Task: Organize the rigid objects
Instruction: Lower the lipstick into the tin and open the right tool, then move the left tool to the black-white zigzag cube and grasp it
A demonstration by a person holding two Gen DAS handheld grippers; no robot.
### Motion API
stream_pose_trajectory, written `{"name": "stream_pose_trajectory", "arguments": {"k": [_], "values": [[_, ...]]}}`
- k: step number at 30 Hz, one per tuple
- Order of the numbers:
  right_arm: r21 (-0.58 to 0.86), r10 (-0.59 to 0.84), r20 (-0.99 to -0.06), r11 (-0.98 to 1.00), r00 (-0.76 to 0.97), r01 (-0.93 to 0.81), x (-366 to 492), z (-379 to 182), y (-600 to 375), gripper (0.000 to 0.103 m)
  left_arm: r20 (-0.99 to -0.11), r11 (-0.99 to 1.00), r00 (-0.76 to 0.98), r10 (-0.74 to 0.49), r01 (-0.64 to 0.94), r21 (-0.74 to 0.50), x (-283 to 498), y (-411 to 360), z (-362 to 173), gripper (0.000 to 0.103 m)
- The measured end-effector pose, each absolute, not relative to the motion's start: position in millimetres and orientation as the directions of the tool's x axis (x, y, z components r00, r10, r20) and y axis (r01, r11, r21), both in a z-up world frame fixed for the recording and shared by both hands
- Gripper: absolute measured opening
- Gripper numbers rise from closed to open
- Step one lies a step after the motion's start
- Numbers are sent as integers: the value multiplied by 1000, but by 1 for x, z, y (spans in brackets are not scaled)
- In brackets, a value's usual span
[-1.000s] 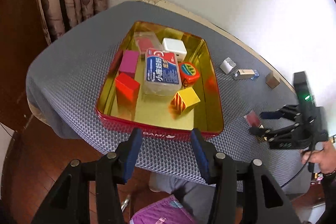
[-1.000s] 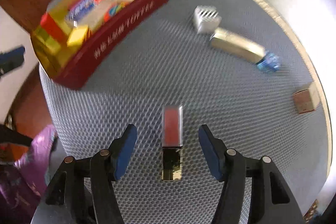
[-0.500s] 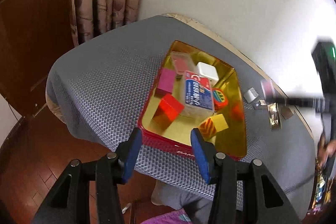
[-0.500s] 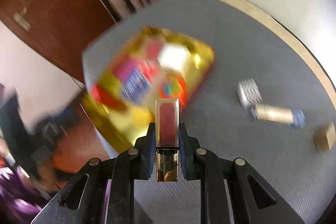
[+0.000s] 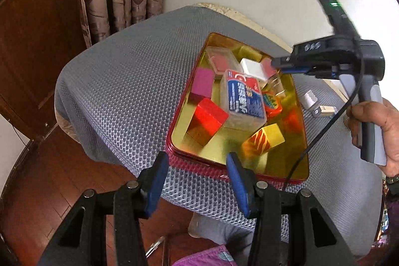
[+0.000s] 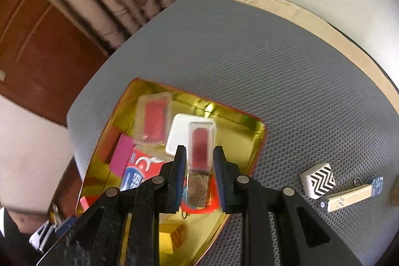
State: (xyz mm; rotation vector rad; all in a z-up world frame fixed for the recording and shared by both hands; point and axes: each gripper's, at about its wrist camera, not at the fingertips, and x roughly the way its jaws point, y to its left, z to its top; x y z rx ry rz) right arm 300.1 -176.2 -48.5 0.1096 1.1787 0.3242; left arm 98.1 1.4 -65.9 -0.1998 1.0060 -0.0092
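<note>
Jaws of the left gripper (image 5: 197, 166) stand apart with nothing between them. It hangs at the near rim of the gold tin (image 5: 174, 131), at 6 o'clock in its own view, and takes no part in the placing.

Further right, the tin already holds a pink block (image 5: 203, 85), a red block (image 5: 209, 116), a blue-labelled plastic box (image 5: 243, 97) and a white box (image 6: 179, 136).

The clear tube with red filling and a gold cap (image 6: 200, 148) is over the tin, between the pads of the right gripper (image 6: 199, 158), whose jaws have just been opening. Whether the pads press on it I cannot tell; only thin slivers show at its sides.

The tube's long axis runs from 12 to 6 o'clock in the right wrist view, along the fingers, cap toward the wrist. Its far end lies over the white box, and bare tin floor (image 6: 237, 133) shows at about 2 o'clock from it. The right hand is plainly the nearer.

On the mat at 3 o'clock, a zigzag-patterned cube (image 6: 318, 180) and a gold stick with a blue end (image 6: 349, 196) lie outside the tin.
</note>
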Motion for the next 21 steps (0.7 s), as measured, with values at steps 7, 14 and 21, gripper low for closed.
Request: {"name": "stream_pose_trajectory", "arguments": {"k": [7, 14, 21], "values": [[377, 372, -706, 918, 603, -126, 233, -3, -255, 83, -825, 985, 558, -83, -81, -154, 92, -3, -61, 49], [-37, -104, -794, 992, 599, 123, 125, -60, -363, 95, -789, 992, 602, -124, 49, -119, 79, -33, -45, 49], [-209, -305, -796, 949, 522, 236, 44, -109, -440, 98, -743, 954, 619, -255, 289, -86, 91, -93, -6, 49]]}}
